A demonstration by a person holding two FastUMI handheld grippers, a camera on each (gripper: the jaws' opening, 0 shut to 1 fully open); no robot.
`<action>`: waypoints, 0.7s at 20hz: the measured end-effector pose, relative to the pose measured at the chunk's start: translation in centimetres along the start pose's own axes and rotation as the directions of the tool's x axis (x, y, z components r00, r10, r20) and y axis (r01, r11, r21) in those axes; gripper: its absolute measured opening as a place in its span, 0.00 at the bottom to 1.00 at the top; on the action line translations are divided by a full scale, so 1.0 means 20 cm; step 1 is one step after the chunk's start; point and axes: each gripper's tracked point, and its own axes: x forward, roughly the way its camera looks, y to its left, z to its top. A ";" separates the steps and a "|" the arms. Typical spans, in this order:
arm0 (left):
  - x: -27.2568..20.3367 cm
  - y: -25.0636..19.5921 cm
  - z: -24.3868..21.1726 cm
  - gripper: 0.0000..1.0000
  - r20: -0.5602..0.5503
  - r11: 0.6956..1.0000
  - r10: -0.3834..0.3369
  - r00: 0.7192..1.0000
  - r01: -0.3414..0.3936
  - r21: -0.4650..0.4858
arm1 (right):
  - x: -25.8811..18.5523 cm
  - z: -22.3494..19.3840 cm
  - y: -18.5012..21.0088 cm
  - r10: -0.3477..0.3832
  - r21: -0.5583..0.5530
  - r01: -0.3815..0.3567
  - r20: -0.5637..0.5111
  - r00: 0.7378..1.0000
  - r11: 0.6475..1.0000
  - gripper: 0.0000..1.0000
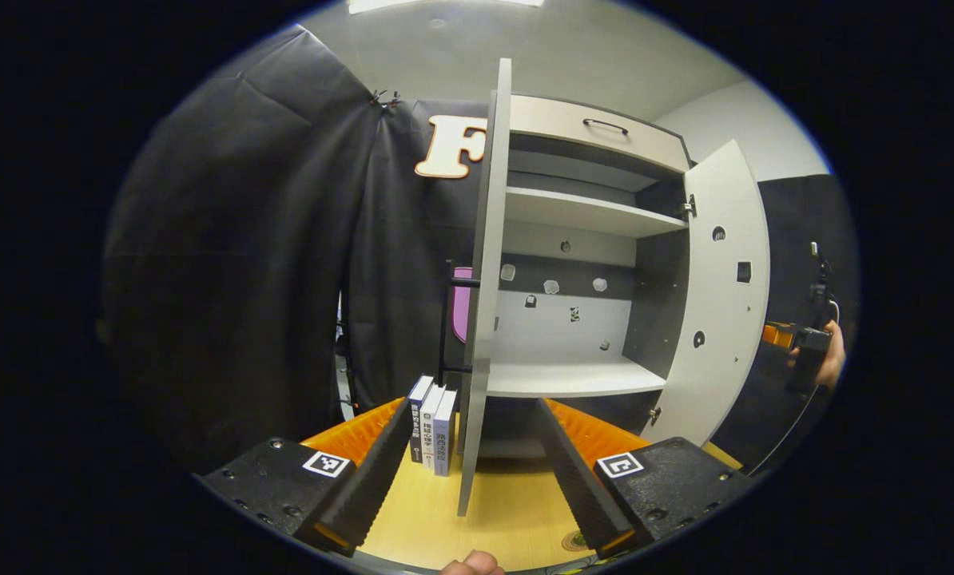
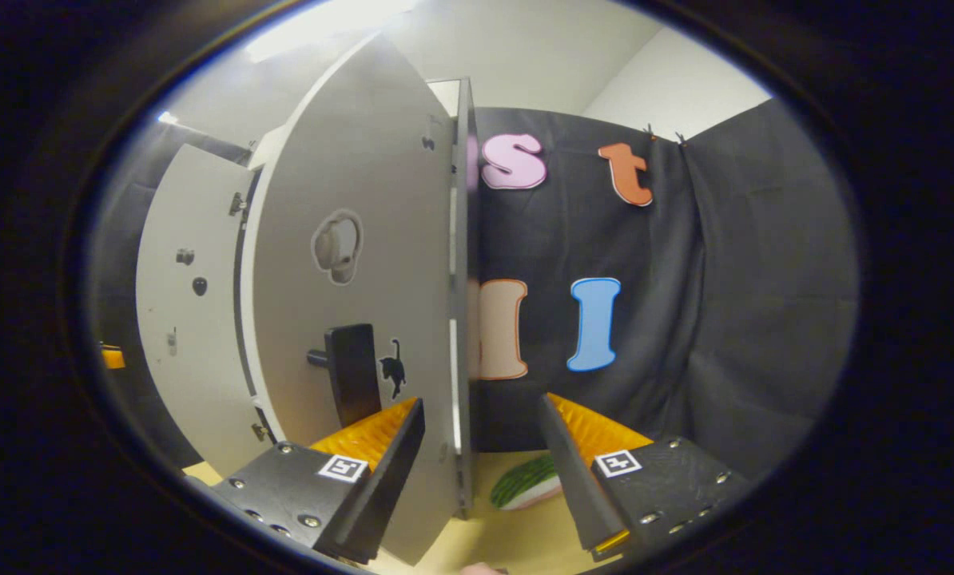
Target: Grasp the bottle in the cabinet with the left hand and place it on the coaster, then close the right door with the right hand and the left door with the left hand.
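While both jaws gape, each door's [image 1: 483, 263] edge stands between them.

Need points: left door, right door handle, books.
left door [image 1: 485, 271], left gripper view, on its front edge.
right door handle [image 2: 352, 374], right gripper view, on the dark grip bar.
books [image 1: 432, 431], left gripper view, on the middle spine.

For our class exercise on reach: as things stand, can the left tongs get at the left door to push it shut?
Probably yes. The left tongs are open, with the edge of the left door standing between their fingers and nothing between them; the books stand just beside it.
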 end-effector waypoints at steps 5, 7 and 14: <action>-0.01 -0.04 0.10 0.96 0.034 1.000 -0.015 0.999 0.015 0.003 | 0.02 -0.01 0.08 -0.027 0.022 0.026 0.020 0.999 0.999 0.88; -0.04 -0.06 0.12 0.93 0.037 1.000 -0.022 0.999 0.022 0.009 | 0.02 -0.01 0.10 -0.050 0.030 0.049 0.025 0.998 0.998 0.85; -0.11 -0.04 0.17 0.96 0.058 0.997 -0.022 0.998 0.018 0.069 | 0.03 -0.04 0.30 -0.036 0.037 0.035 0.021 0.999 0.999 0.88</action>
